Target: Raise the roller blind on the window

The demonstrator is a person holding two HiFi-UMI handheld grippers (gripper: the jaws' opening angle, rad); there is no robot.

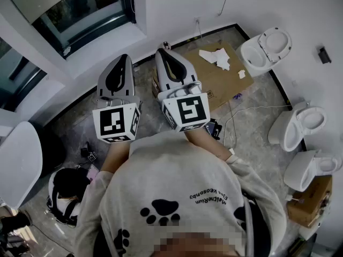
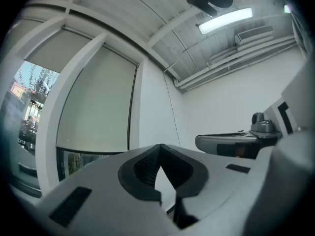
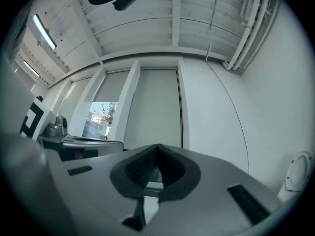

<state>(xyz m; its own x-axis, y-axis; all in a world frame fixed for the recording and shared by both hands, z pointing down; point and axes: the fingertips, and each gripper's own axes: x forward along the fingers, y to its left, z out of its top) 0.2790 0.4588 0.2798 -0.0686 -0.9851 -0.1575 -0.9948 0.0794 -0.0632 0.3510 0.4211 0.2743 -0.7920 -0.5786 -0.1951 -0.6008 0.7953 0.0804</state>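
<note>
The roller blind point(image 2: 96, 102) hangs most of the way down the window point(image 1: 86, 9), leaving a narrow strip of bare glass under its bottom edge. In the pane left of it, trees and buildings show outside. A thin cord point(image 3: 231, 112) runs down the white wall point(image 2: 221, 97) just right of the window.

Both tools are held side by side, pointing towards the window and well short of it. The left hand-held gripper point(image 1: 123, 59) has its jaws pressed together with nothing between them. The right hand-held gripper point(image 1: 163, 52) is likewise closed and empty.

Below the window lies a grey tiled floor point(image 1: 257, 100). On it, to the right of the window, a flat sheet of cardboard point(image 1: 214, 82) carries white scraps. Further right, three white toilets point(image 1: 265, 47) stand along the wall. A black backpack point(image 1: 67, 191) sits on the floor, back from the window at the person's left. A strip light point(image 2: 226, 19) glows on the ribbed ceiling.
</note>
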